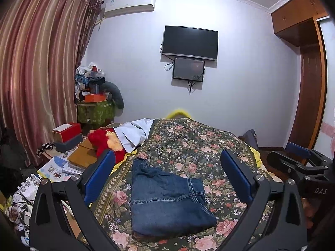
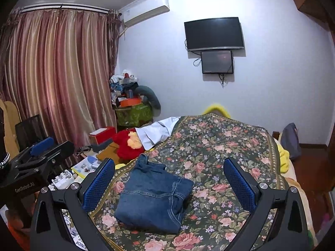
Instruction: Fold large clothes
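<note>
- We see the folded jeans (image 1: pixel 167 198) lying on the floral bedspread (image 1: pixel 199 144), near its front edge.
- Our left gripper (image 1: pixel 167 173) hovers above the jeans, jaws wide and holding nothing.
- Our right gripper (image 2: pixel 169 177) hangs to the right of the jeans, jaws wide and bare.
- Left of the jeans, a green box (image 2: pixel 134 113) is heaped with clutter, an orange box (image 2: pixel 130 102) on top.
- A red plush toy (image 1: pixel 102 142) lies behind the jeans to the left.

Both wrist views are aimed down the floral-patterned bedspread (image 1: pixel 188 142) toward the black wall-mounted television (image 2: pixel 213 33), side by side.
</note>
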